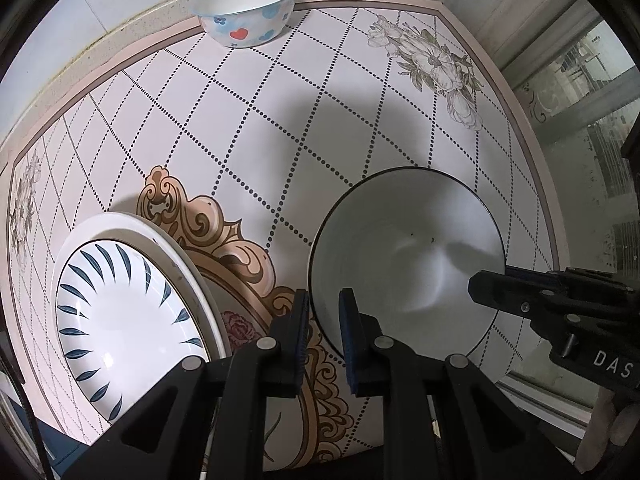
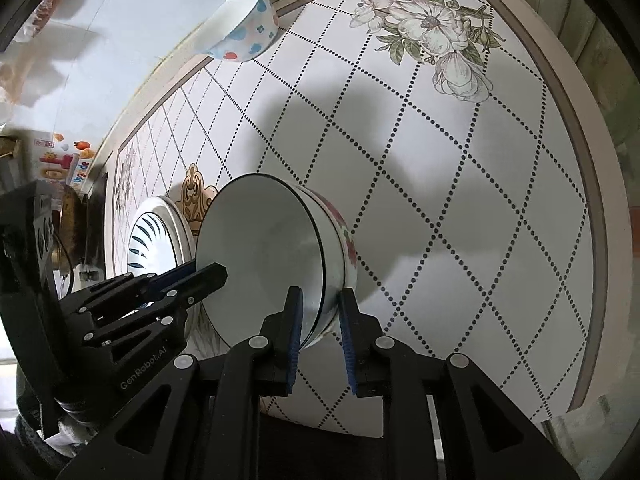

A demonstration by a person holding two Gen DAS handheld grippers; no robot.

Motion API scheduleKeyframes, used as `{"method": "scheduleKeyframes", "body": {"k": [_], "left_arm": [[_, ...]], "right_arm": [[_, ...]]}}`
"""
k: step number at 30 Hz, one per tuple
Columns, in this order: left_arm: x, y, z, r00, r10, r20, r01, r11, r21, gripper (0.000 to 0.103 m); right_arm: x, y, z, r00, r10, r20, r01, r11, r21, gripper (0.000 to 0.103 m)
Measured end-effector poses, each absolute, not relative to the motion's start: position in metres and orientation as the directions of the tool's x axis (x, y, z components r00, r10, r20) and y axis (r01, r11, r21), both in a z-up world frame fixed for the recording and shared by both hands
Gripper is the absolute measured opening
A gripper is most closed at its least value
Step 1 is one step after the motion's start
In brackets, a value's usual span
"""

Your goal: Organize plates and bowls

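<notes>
A white bowl (image 1: 404,248) with a dark rim and red flowers outside (image 2: 260,248) is near the middle of the table. My left gripper (image 1: 324,312) points straight down and is shut on its rim at the side nearest the plates; the right wrist view shows this gripper (image 2: 208,274) reaching in from the left. My right gripper (image 2: 320,308) straddles the opposite wall, one finger inside and one outside, the pads slightly off the wall. A blue-leaf plate (image 1: 128,320) lies on a larger white plate (image 1: 192,264) at the left. A heart-patterned bowl (image 1: 248,8) stands at the far edge.
The table (image 1: 280,120) wears a diamond-dotted cloth with flower prints. A pale wall (image 1: 120,8) runs along its far edge and a glass pane (image 1: 580,128) stands at the right. Packets and clutter (image 2: 60,160) sit beyond the table's left end.
</notes>
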State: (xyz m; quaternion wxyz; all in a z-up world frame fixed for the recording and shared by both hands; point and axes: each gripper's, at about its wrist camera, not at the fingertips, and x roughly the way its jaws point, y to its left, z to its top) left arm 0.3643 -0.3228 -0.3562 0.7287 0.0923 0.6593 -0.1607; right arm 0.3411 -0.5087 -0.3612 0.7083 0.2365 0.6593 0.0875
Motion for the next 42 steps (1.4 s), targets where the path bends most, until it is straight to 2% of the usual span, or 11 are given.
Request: {"method": "scheduleKeyframes", "body": {"k": [9, 17, 19, 21, 26, 33, 40, 41, 42], "left_arm": [[0.365, -0.321, -0.349, 0.061, -0.107, -0.992, 0.364, 0.928, -0.078, 0.013], [0.387, -0.311, -0.304, 0.127, -0.165, -0.978, 0.332, 0.936, -0.114, 0.014], [0.405, -0.31, -0.297, 0.155, -0.178, -0.972, 0.308, 0.943, -0.124, 0.014], [0.428, -0.308, -0.294, 0.176, -0.183, -0.967, 0.279, 0.952, -0.129, 0.018], [0.51, -0.293, -0.299, 0.207, -0.186, -0.96, 0.177, 0.973, -0.151, 0.018], [0.607, -0.269, -0.34, 0.123, -0.221, -0.967, 0.024, 0.975, -0.22, 0.018], [0.646, -0.27, -0.379, 0.075, -0.254, -0.964, 0.012, 0.967, -0.254, 0.018], [0.647, -0.27, -0.38, 0.086, -0.252, -0.964, 0.01, 0.968, -0.252, 0.018], [0.648, -0.27, -0.38, 0.106, -0.255, -0.961, 0.01, 0.967, -0.255, 0.016]], "right_arm": [[0.343, -0.511, -0.362, 0.096, 0.451, -0.887, 0.198, 0.865, 0.461, 0.022], [0.358, -0.528, -0.328, 0.146, 0.474, -0.868, 0.197, 0.846, 0.495, 0.022], [0.374, -0.536, -0.319, 0.177, 0.491, -0.853, 0.202, 0.83, 0.52, 0.029], [0.393, -0.541, -0.313, 0.2, 0.499, -0.843, 0.203, 0.821, 0.534, 0.047], [0.462, -0.544, -0.305, 0.277, 0.502, -0.819, 0.187, 0.808, 0.559, 0.05], [0.567, -0.532, -0.322, 0.328, 0.518, -0.79, 0.189, 0.783, 0.592, 0.05], [0.633, -0.517, -0.373, 0.278, 0.525, -0.805, 0.238, 0.774, 0.587, 0.049], [0.636, -0.515, -0.377, 0.278, 0.526, -0.804, 0.236, 0.774, 0.588, 0.041], [0.639, -0.513, -0.381, 0.274, 0.52, -0.809, 0.23, 0.782, 0.58, 0.022]]}}
